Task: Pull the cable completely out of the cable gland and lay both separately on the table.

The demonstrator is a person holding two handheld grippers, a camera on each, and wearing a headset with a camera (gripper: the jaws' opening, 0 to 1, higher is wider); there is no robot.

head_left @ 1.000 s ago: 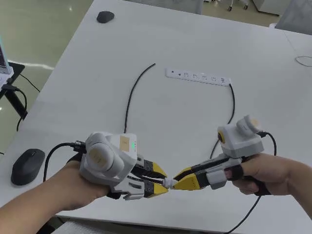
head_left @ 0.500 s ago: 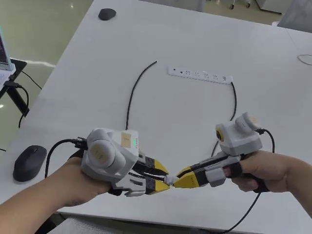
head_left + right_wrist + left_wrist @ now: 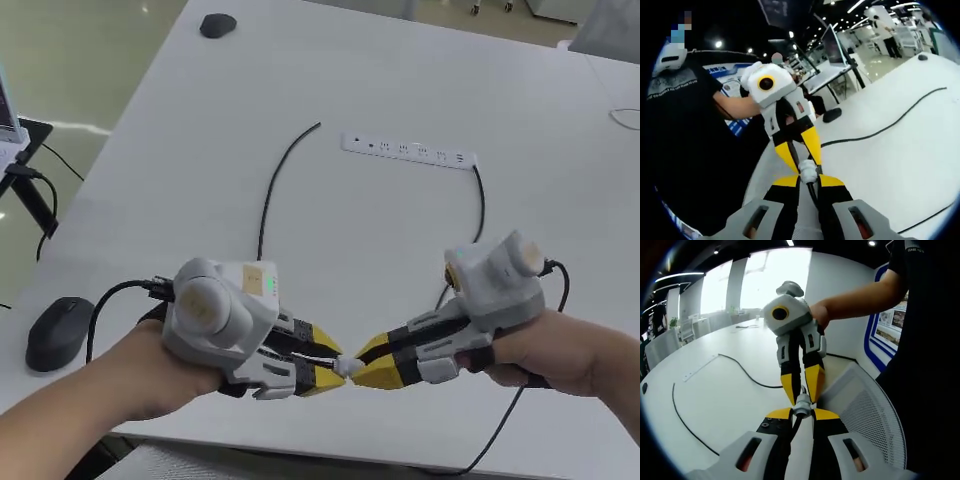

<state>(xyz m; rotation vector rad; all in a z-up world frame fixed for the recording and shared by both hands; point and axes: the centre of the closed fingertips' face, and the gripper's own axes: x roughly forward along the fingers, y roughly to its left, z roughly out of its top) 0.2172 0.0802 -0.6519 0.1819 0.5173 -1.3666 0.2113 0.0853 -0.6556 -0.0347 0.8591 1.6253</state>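
A small pale cable gland [image 3: 347,368] hangs over the table's near edge, where both grippers meet tip to tip. My left gripper [image 3: 330,365] comes in from the left, shut on the black cable [image 3: 796,426], which runs between its jaws just behind the gland [image 3: 802,404]. My right gripper [image 3: 362,368] comes in from the right, and its yellow tips close on the gland [image 3: 807,170]. A short black stub runs back between the right gripper's jaws. The rest of the cable [image 3: 268,195] lies in a long curve on the white table [image 3: 200,150].
A white power strip [image 3: 405,155] lies mid-table, its black cord [image 3: 480,215] trailing toward the right hand. One dark mouse [image 3: 60,335] sits near the left edge, another [image 3: 218,25] at the far end. A grey mesh chair [image 3: 860,410] stands below the table edge.
Both grippers stay tip to tip on the gland. The right gripper has dropped slightly and rolled a little. The head camera has shifted a bit.
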